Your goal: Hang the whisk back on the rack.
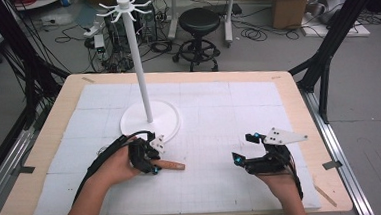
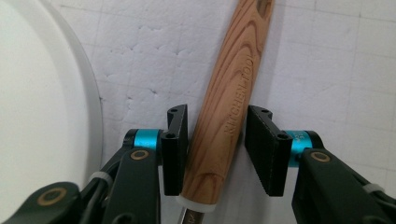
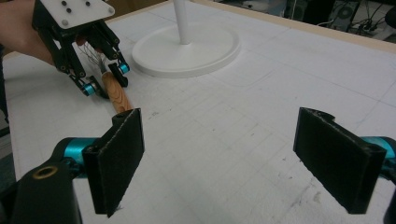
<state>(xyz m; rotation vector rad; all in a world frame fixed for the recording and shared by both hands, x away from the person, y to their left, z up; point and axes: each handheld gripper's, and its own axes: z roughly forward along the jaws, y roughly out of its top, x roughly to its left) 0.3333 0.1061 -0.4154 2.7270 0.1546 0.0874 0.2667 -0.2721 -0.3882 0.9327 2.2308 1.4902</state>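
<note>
**Left gripper straddles a wooden handle; right gripper wide open over bare mat**

Left gripper (image 2: 215, 149) sits low over the white mat (image 1: 219, 116), its two black jaws on either side of a wooden handle (image 2: 229, 98) that lies flat on the mat. In the left gripper view the left-side jaw appears to touch the wood while a narrow gap shows between the handle and the other jaw, so the jaws are partly closed around the handle; whether they actually clamp it cannot be told for sure. The handle is light brown with dark grain, carries the burned-in words "KITCHEN TOOL", and ends near the camera in a white collar with a bit of metal beyond it. From the high view the handle's free end points out from the gripper toward the person's right side.

Just beyond the left gripper stands a white stand (image 1: 138, 65): a round base (image 1: 172, 121) close beside the jaws, a tall thin pole, and a ring of hooks at the top.

Right gripper (image 3: 219, 158), well apart from the left one on the other side of the mat, has its jaws spread wide with nothing between them. A grey three-cornered plate (image 1: 284, 137) rides on top of it.
</note>
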